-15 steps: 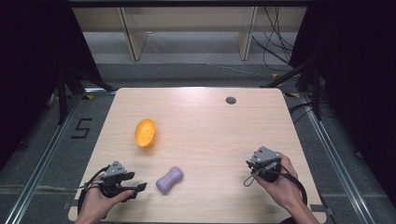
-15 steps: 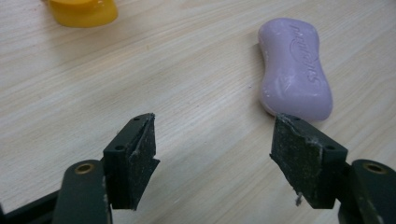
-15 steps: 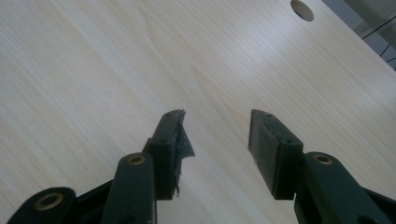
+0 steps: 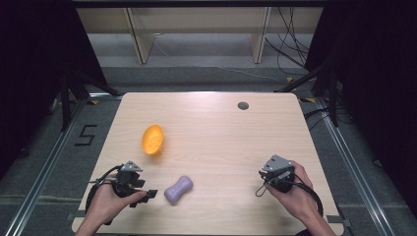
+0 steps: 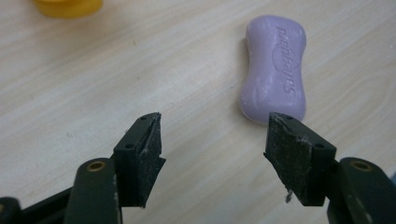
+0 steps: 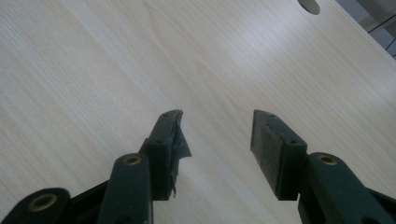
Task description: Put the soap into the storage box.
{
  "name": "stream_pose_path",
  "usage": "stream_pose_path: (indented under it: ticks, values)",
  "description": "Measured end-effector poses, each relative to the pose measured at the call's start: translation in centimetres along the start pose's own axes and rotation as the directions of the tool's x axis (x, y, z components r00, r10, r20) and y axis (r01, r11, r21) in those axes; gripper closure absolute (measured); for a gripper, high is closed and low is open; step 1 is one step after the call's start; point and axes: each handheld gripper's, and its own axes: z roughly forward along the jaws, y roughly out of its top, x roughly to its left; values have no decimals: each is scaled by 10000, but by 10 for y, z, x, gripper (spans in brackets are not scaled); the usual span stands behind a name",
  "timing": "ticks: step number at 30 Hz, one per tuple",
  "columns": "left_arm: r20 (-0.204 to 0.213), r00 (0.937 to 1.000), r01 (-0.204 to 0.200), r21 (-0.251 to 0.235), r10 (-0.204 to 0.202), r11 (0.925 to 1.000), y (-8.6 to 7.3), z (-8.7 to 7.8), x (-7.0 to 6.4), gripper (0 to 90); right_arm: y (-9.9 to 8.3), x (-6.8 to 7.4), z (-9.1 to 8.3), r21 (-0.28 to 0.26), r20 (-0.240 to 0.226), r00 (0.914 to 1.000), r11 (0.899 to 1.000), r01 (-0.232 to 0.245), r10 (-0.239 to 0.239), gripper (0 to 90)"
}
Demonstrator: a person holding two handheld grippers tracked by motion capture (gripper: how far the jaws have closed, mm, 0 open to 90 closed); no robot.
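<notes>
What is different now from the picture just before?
Almost nothing. The left gripper sits beside the purple soap with its jaws open, just as before, not touching it. The right gripper rests open near the table's right edge, as before. The orange bowl hasn't moved. Nothing was grabbed or let go.

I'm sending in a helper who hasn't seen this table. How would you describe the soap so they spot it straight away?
Start at the wooden table and go to its near edge, left of centre, just right of the left gripper. There lies the purple soap bar, flat, waisted like a peanut, with embossed lettering on top. Its only close neighbour, the orange bowl-like object, sits farther back.
</notes>
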Motion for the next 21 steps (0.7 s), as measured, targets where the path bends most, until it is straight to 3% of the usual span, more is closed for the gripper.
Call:
stream_pose_path:
  ticks: [2, 3, 4, 5, 6, 7, 8, 11, 12, 14, 15, 18, 19, 21]
  values:
    - [-281, 9992, -262, 207, 268, 9994, 9, 0, -3, 364, 0, 0, 1, -31, -134, 9998, 9999, 113, -113, 528]
    - [-453, 9973, -542, 668, 573, 9963, 17, 0, -8, 366, 0, 0, 1, -44, -179, 9997, 9998, 174, -174, 526]
    - [-453, 9973, -542, 668, 573, 9963, 17, 0, -8, 366, 0, 0, 1, 36, -239, 9996, 9998, 171, -170, 525]
    - [-531, 9955, -705, 1285, 779, 9892, 25, 2, -14, 366, -1, 1, 0, 59, -50, 10000, 10000, 25, -25, 524]
    - [-531, 9955, -705, 1285, 779, 9892, 25, 2, -14, 369, -1, 1, 0, 59, -50, 10000, 10000, 25, -25, 524]
    - [-375, 9959, -742, 1720, 818, 9823, 32, 5, -20, 371, 0, 1, 2, 93, -327, 9995, 10000, 7, -4, 522]
    - [-316, 9952, -848, 1887, 924, 9784, 35, 6, -23, 371, 0, 2, 2, 82, -259, 9997, 10000, 38, -36, 521]
    - [-280, 9938, -998, 2041, 1077, 9738, 41, 10, -29, 381, -1, 3, 1, 169, -171, 9999, 9999, -10, 13, 519]
    - [-142, 9926, -1143, 2243, 1205, 9678, 46, 14, -34, 383, 0, 3, 2, 141, -296, 9995, 9999, 73, -69, 517]
    - [-115, 9926, -1152, 2331, 1211, 9656, 48, 15, -35, 388, 0, 2, 3, 139, -368, 9992, 9998, 172, -167, 516]
    - [24, 9884, -1475, 2582, 1521, 9548, 53, 19, -38, 394, 0, 2, 3, 155, -400, 9991, 9997, 177, -170, 516]
    - [154, 9880, -1521, 2779, 1539, 9485, 57, 23, -42, 403, 0, 2, 2, 175, -328, 9993, 9997, 166, -160, 515]
    - [238, 9854, -1678, 2995, 1685, 9392, 61, 27, -44, 406, -1, 3, 2, 144, -169, 9997, 9998, 150, -147, 515]
    - [207, 9834, -1777, 3064, 1800, 9352, 63, 30, -45, 411, -1, 3, 2, 153, -119, 9998, 9998, 143, -141, 514]
